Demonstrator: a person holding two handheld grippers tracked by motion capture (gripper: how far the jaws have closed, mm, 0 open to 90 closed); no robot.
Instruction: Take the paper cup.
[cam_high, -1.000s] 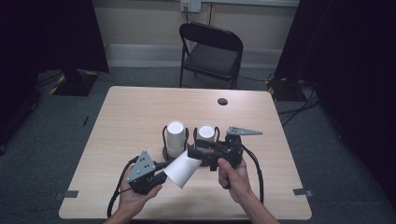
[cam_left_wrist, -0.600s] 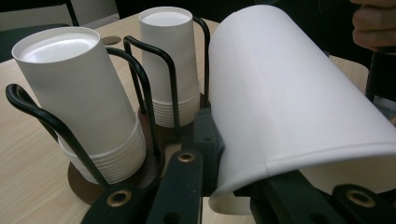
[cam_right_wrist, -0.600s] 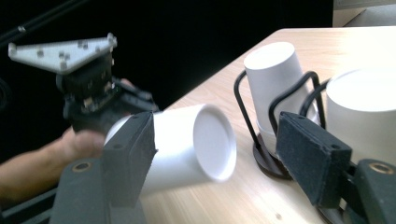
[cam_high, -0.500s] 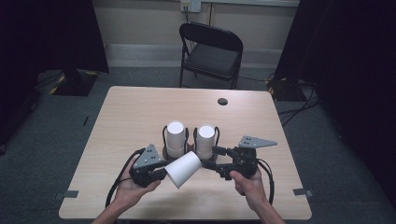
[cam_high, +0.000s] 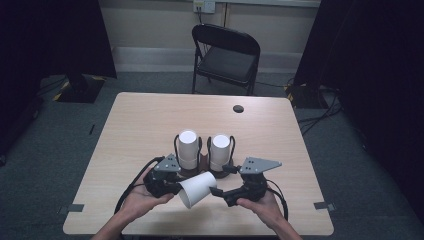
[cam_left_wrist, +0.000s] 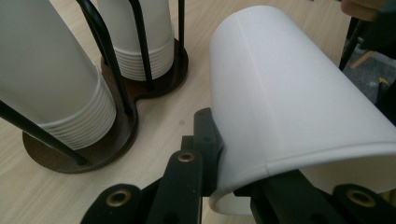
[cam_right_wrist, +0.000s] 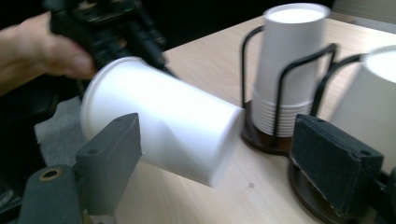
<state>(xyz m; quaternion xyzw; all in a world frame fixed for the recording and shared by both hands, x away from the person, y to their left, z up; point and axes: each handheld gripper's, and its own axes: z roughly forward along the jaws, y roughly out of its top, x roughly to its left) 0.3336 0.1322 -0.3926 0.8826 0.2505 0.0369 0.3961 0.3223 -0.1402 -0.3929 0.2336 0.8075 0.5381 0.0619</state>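
Both grippers are black: the left gripper (cam_high: 165, 181) and right gripper (cam_high: 235, 187) each carry a grey three-cornered plate, brass-ringed screw holes and a trailing black cable.

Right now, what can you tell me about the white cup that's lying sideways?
The white cup looks like plain paper, with a rolled rim and a side seam. It is tipped on its side above the table, near the cup holder. The left gripper pinches its rim, one jaw inside and one outside. The right gripper's open jaws are apart from it.

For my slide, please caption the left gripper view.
Left gripper grips a paper cup by its rim beside two cup stacks.
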